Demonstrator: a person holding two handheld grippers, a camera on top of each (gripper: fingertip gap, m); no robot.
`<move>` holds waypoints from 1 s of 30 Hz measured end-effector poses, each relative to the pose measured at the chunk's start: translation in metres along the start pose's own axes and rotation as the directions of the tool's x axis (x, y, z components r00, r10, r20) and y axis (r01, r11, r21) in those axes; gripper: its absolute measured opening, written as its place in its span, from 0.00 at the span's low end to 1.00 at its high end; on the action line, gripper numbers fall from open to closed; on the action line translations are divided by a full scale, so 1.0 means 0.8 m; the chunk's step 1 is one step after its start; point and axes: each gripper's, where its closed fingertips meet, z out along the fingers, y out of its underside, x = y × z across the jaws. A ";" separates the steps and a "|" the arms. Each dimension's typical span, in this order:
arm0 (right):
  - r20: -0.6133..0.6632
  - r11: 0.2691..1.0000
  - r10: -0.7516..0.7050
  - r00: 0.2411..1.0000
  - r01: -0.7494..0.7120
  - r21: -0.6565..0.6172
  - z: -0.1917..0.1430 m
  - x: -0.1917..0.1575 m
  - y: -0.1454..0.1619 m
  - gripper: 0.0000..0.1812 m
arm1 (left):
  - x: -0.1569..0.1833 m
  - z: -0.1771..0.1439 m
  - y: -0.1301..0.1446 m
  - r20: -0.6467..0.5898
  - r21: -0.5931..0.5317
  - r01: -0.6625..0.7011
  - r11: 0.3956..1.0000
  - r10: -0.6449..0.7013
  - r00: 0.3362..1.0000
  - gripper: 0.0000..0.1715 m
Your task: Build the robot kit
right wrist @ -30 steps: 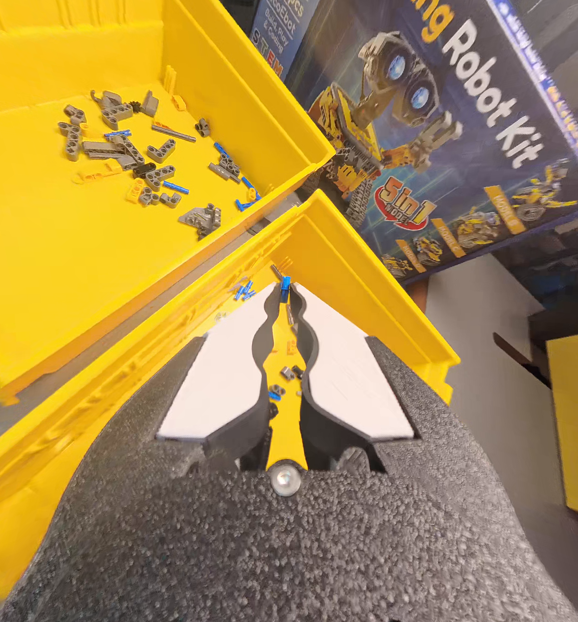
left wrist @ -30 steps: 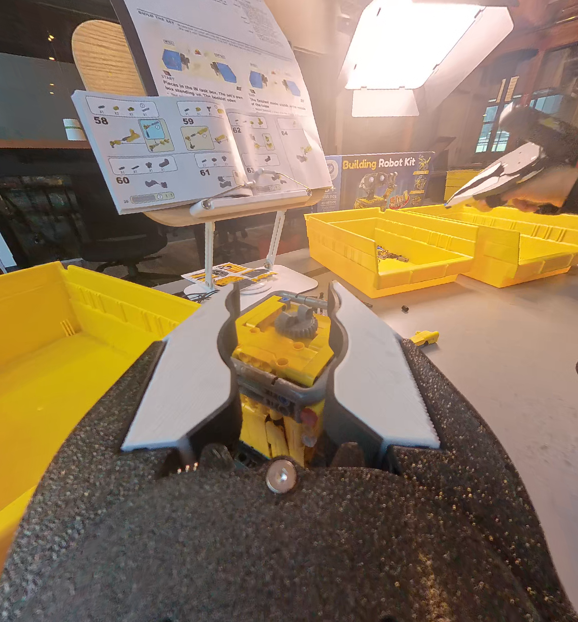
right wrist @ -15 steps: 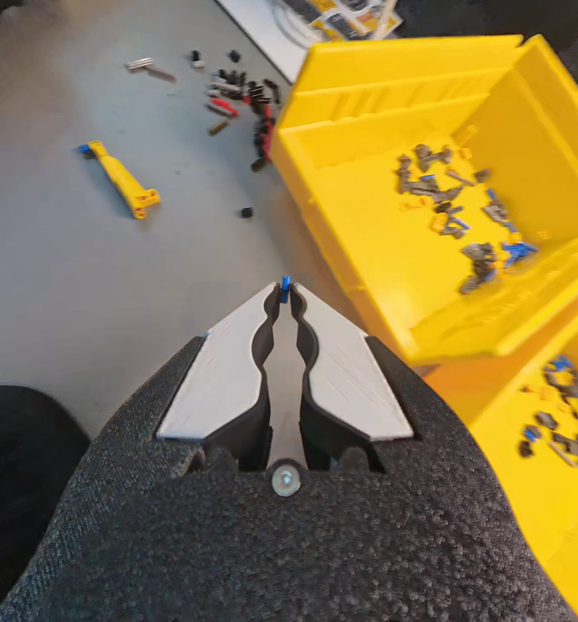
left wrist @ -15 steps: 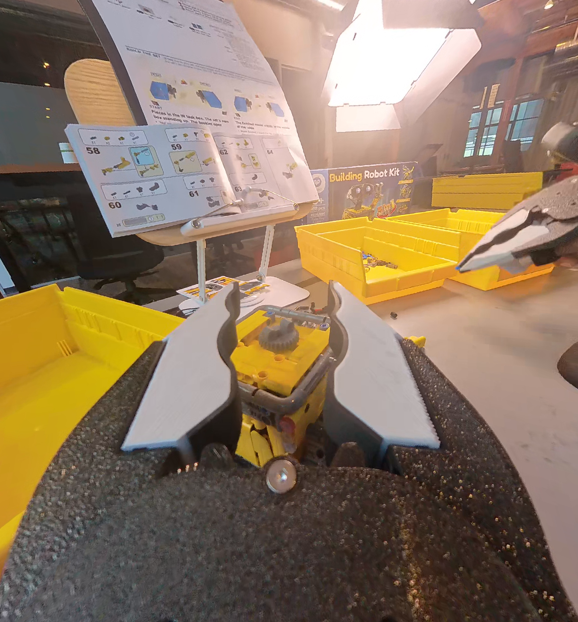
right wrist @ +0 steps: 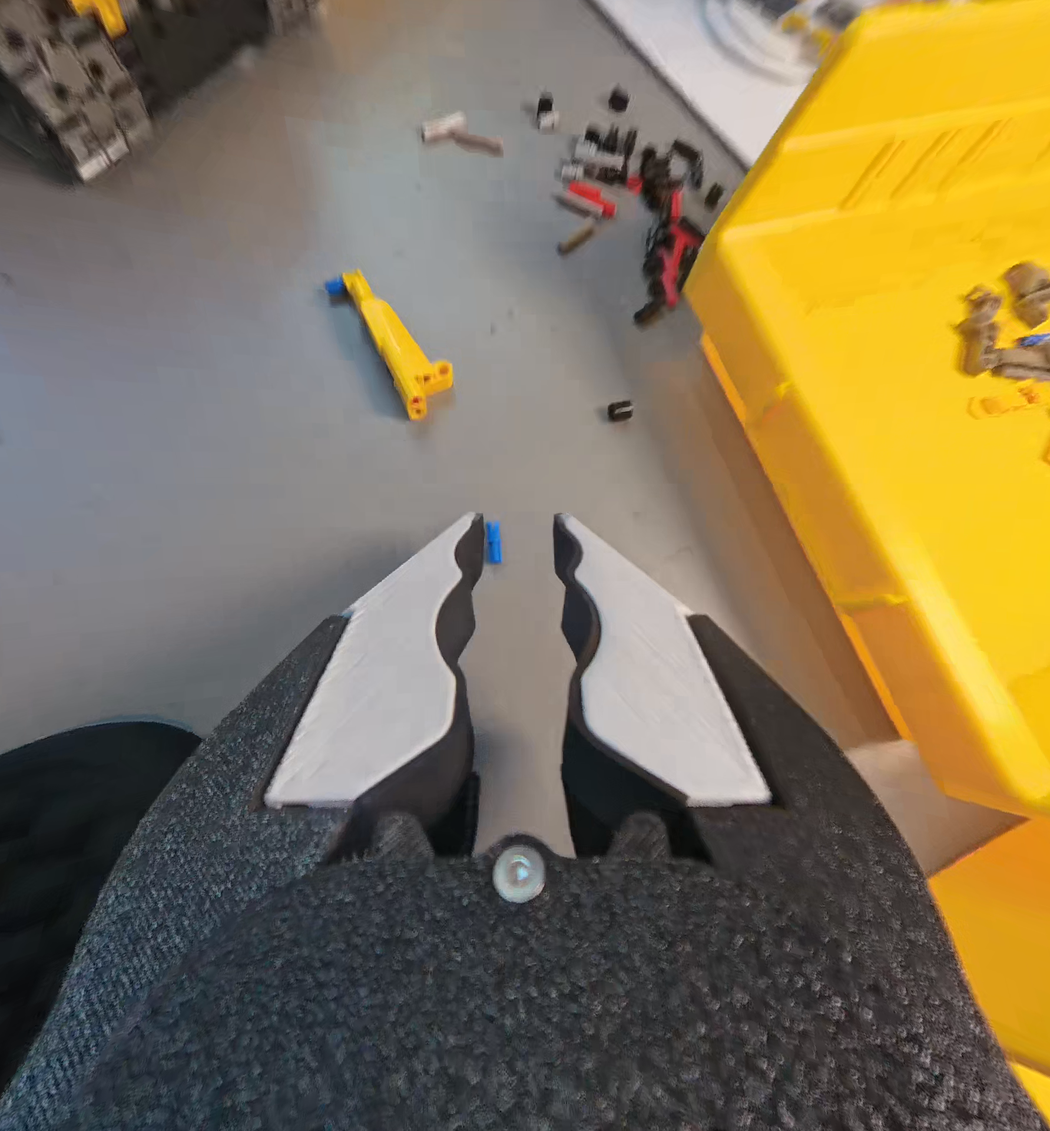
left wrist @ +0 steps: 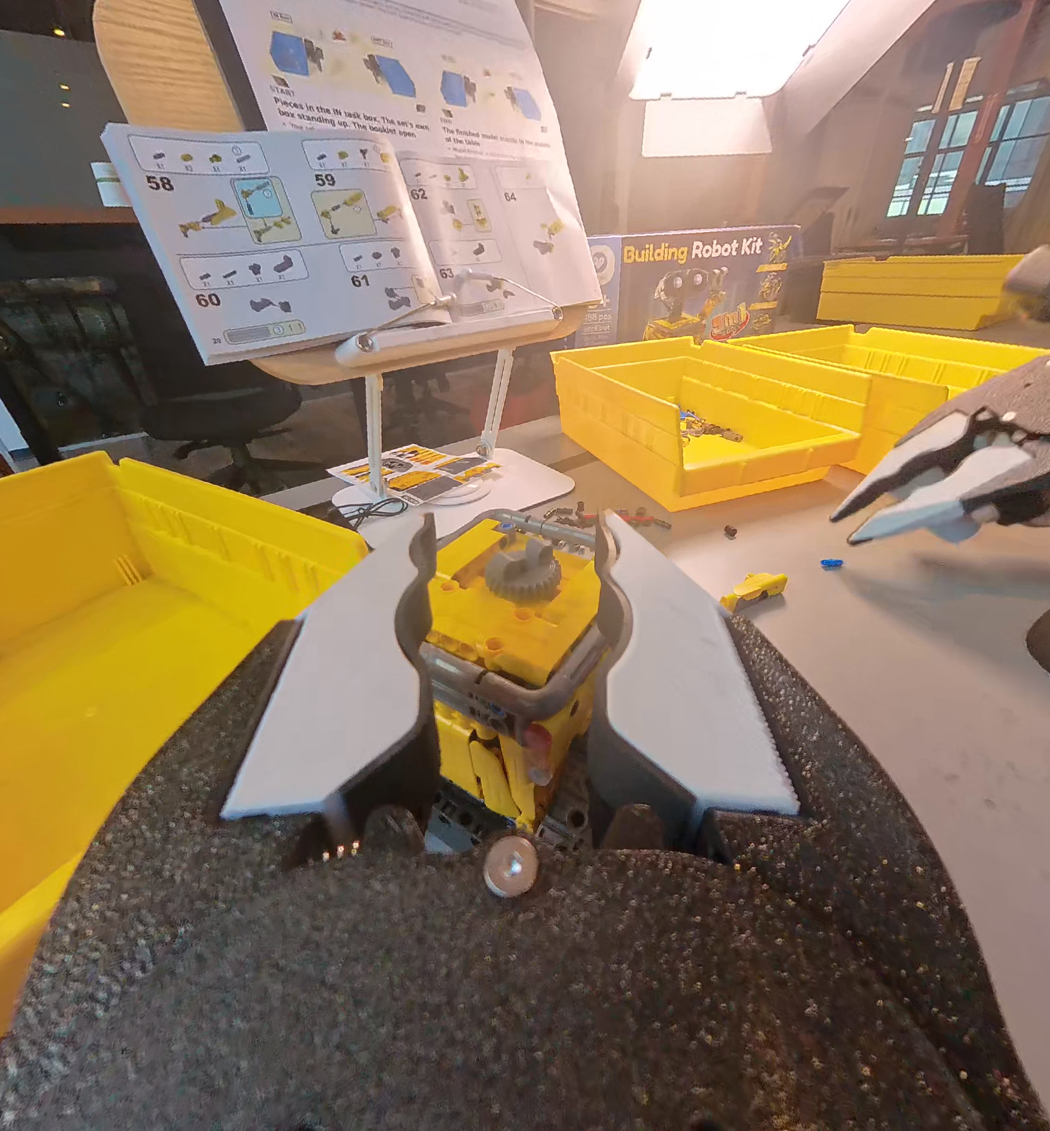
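My left gripper [left wrist: 513, 529] is shut on a yellow block model [left wrist: 504, 618] with a grey frame and a grey gear [left wrist: 521, 572] on top; both pads press on its sides. My right gripper [right wrist: 517, 520] is open over the grey table. A small blue pin [right wrist: 493, 541] lies loose by its left fingertip [right wrist: 470, 538], with a clear gap to the right one. The left wrist view shows the right gripper [left wrist: 848, 529] with parted fingers just above the table and the blue pin [left wrist: 831, 562] lying on the table below its tips.
A yellow beam piece [right wrist: 397, 343] and a heap of small black and red parts [right wrist: 651, 183] lie ahead on the table. Yellow bins [right wrist: 877, 367] stand to the right, another bin [left wrist: 82, 612] at the left. A booklet stand [left wrist: 387, 306] and a kit box [left wrist: 699, 281] stand behind. My right fingertips sit around 30 centimeters from my left ones.
My right gripper came from the bins down to the table with the blue pin pinched at its tips, then opened; the pin left the grasp. The left gripper kept its hold on the model.
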 end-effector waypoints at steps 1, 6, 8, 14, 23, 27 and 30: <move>-0.014 0.997 0.010 1.000 -0.009 0.074 -0.017 0.008 -0.017 0.13 | 0.000 0.000 0.001 0.000 -0.003 0.000 1.000 0.000 1.000 0.29; -0.224 0.922 0.111 0.968 -0.017 0.386 -0.145 0.110 -0.084 0.13 | -0.002 0.001 0.003 0.003 -0.005 0.005 1.000 -0.005 1.000 0.29; -0.355 0.921 0.167 0.920 -0.018 0.388 -0.186 0.177 -0.076 0.12 | -0.002 0.001 0.003 0.005 -0.002 0.005 1.000 -0.005 1.000 0.29; -0.518 0.956 0.291 0.804 -0.235 0.174 -0.196 0.347 0.033 0.11 | -0.002 0.001 0.002 0.015 0.000 -0.009 1.000 0.009 1.000 0.29; -0.492 0.833 0.377 0.784 -0.520 -0.191 -0.125 0.379 0.164 0.09 | -0.011 0.000 0.006 0.036 0.000 0.001 1.000 -0.001 0.999 0.29; -0.475 0.791 0.376 0.796 -0.542 -0.282 -0.125 0.365 0.183 0.08 | -0.010 0.001 0.009 0.033 -0.009 -0.004 1.000 0.005 0.999 0.29; -0.482 0.784 0.350 0.803 -0.533 -0.319 -0.130 0.358 0.192 0.07 | -0.009 0.002 0.010 0.027 -0.012 -0.003 1.000 0.003 1.000 0.28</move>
